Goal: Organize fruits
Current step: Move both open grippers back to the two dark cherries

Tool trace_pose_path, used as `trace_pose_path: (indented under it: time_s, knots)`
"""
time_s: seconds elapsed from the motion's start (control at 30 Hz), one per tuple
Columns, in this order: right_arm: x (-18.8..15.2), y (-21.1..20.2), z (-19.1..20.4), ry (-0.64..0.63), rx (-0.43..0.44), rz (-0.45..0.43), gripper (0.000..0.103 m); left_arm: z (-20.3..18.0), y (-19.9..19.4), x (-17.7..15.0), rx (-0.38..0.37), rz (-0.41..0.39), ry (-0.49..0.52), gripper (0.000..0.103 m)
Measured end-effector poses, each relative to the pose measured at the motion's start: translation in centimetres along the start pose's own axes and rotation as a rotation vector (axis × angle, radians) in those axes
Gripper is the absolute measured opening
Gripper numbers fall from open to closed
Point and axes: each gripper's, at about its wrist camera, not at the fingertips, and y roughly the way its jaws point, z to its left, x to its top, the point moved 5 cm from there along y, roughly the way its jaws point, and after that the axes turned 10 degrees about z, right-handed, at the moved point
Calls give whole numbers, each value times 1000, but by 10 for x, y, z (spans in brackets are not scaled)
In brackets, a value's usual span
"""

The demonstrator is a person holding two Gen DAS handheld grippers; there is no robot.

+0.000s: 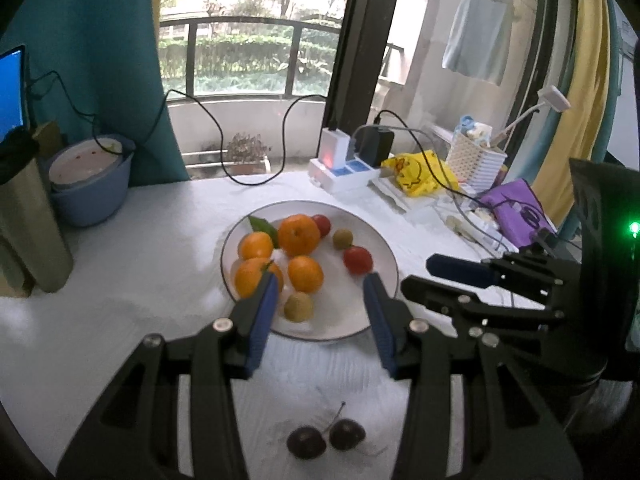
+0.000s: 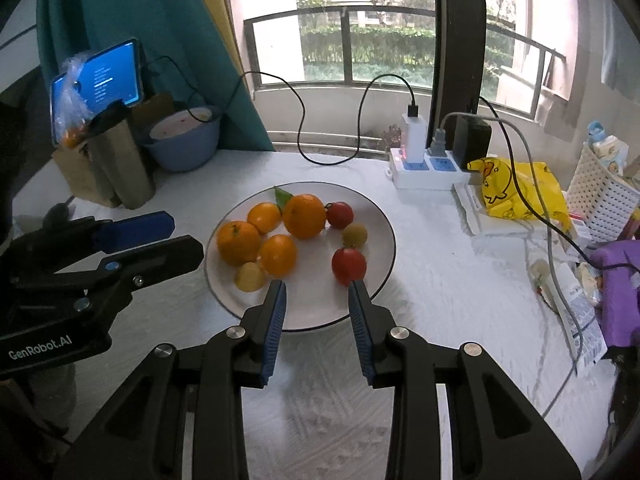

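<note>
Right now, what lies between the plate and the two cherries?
Only bare white tabletop between the plate and the cherries. The left gripper hangs open above that stretch. Left wrist view shows it.

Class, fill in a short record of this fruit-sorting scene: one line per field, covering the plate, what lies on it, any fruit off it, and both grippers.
Plate: white plate on the white table
On plate: four oranges, two red tomatoes, two small yellowish fruits
Off plate: two dark cherries, joined at the stems, on the table nearer the camera
Left gripper: open, empty, above the plate's near edge
Right gripper: open, empty, above the plate's near edge
</note>
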Motion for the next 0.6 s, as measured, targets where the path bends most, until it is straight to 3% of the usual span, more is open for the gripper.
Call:
trace_pose_path:
  time_s: [0.6]
  knots:
    - [-32, -32, 40, -41, -18, -16, 34, 0, -33, -53, 0, 1, -8, 46]
